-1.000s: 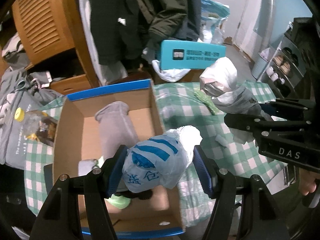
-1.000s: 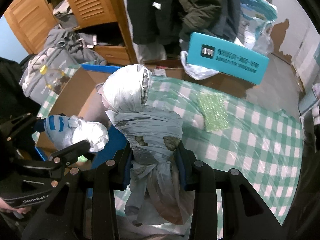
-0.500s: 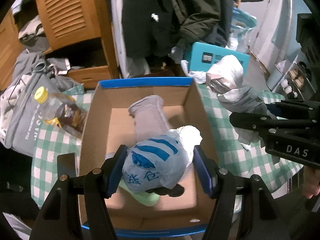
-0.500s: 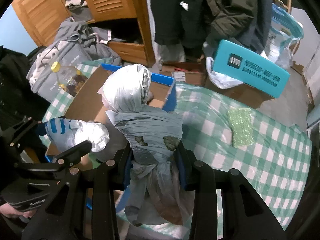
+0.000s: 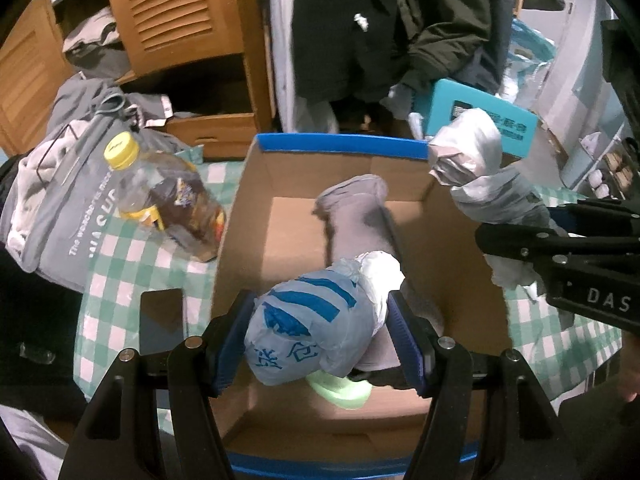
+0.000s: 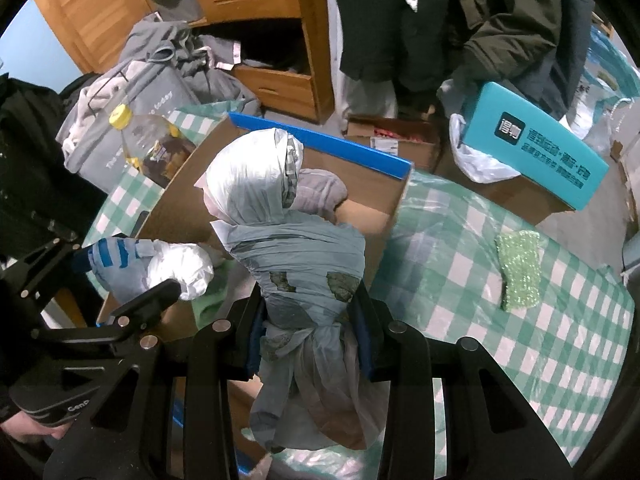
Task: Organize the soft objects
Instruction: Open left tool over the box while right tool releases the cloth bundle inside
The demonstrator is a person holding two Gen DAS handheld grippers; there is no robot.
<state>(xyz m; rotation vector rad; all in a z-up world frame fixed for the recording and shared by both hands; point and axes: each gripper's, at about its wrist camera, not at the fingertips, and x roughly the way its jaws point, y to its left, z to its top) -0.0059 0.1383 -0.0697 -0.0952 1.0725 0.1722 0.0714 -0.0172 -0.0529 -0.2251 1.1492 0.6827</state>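
Observation:
My left gripper (image 5: 320, 332) is shut on a blue-striped white plastic bundle (image 5: 316, 320), held over the open cardboard box (image 5: 452, 248) with blue-taped rims. A rolled grey cloth (image 5: 356, 216) and a pale green soft item (image 5: 340, 388) lie inside the box. My right gripper (image 6: 308, 332) is shut on a long grey plastic-wrapped bundle (image 6: 296, 256), whose white top (image 6: 248, 176) leans over the box's right wall (image 6: 384, 224). In the left wrist view that grey bundle (image 5: 476, 172) hangs at the box's right rim. The striped bundle (image 6: 140, 264) shows at the left of the right wrist view.
A bottle with a yellow cap (image 5: 160, 196) lies left of the box on the green checked tablecloth (image 6: 500, 340). A grey bag (image 5: 52, 208) sits beyond it. A dark phone (image 5: 160, 320) lies by the box's left wall. A green sparkly cloth (image 6: 520, 272) and a teal box (image 6: 536, 148) are to the right.
Both grippers have carried their bundles leftward across the table, from over the box's right wall to over its inside. Neither grip has changed.

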